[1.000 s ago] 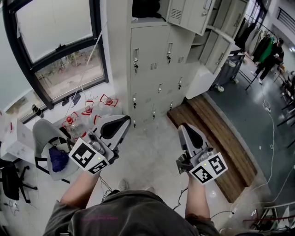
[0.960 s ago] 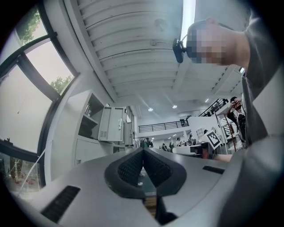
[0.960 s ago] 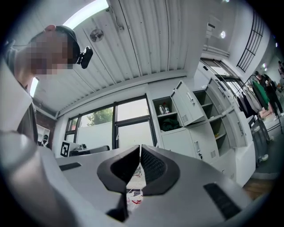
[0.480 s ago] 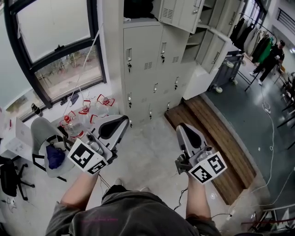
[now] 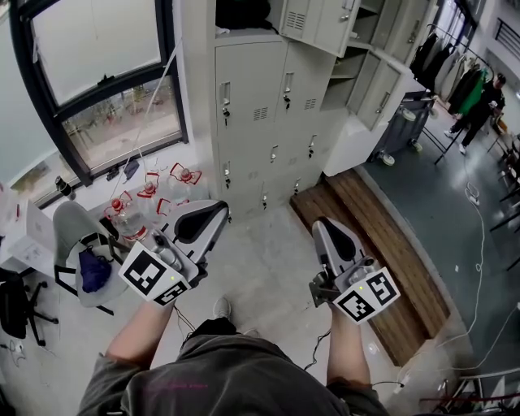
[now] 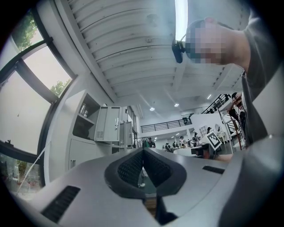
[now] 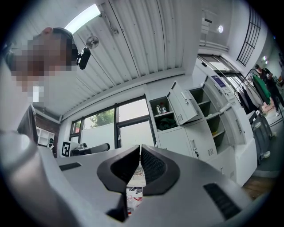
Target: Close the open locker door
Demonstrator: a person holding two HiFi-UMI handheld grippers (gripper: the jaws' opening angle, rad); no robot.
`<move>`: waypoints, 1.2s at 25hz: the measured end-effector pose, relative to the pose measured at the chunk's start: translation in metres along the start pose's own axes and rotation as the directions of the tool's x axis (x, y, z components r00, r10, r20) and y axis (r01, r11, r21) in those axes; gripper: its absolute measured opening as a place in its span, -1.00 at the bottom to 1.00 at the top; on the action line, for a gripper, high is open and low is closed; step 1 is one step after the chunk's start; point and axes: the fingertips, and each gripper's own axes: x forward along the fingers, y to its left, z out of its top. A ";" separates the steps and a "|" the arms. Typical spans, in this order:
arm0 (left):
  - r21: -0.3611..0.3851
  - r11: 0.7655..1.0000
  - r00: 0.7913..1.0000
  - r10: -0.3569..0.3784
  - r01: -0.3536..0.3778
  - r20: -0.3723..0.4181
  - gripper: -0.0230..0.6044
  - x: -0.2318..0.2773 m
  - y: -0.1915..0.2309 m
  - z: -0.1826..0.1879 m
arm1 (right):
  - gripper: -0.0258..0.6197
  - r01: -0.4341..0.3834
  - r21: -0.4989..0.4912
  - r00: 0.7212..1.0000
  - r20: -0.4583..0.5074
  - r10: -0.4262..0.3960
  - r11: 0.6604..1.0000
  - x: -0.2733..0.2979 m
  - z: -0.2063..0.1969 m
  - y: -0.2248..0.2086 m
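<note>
The open locker door [image 5: 318, 21] hangs out from the top row of the grey locker bank [image 5: 258, 138] at the upper edge of the head view; in the right gripper view the same door [image 7: 185, 105] stands swung outward and tilted beside an open compartment holding dark items. A second open door [image 5: 377, 91] stands to its right, one row lower. Both grippers are well apart from the lockers, over the bare floor. The left gripper [image 5: 218, 211] has its jaws together with nothing between them, as the left gripper view [image 6: 143, 151] confirms. The right gripper [image 5: 323, 224] is likewise closed and empty, its pads meeting at the tip [image 7: 140, 148]. Compared with one second ago, the locker bank sits slightly further left in the head view, while both grippers hold nearly the same place in the frame and remain closed. A shoe [image 5: 221, 308] now shows higher, between the forearms. Red-capped water bottles [image 5: 150, 197] stand under the window [image 5: 97, 81], left of the lockers, and a wooden platform [image 5: 378, 244] lies to the right.
</note>
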 end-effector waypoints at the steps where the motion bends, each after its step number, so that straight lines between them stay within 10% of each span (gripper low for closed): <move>1: -0.001 1.000 1.000 0.001 -0.001 0.002 -0.88 0.003 0.001 -0.001 | -0.84 0.001 0.002 1.000 -0.001 -0.001 1.000 0.001 0.000 -0.004; 30: -0.039 0.998 0.998 -0.057 0.058 0.022 -0.88 0.153 0.178 -0.063 | -0.84 0.074 -0.021 0.997 -0.007 -0.074 0.997 0.163 -0.014 -0.160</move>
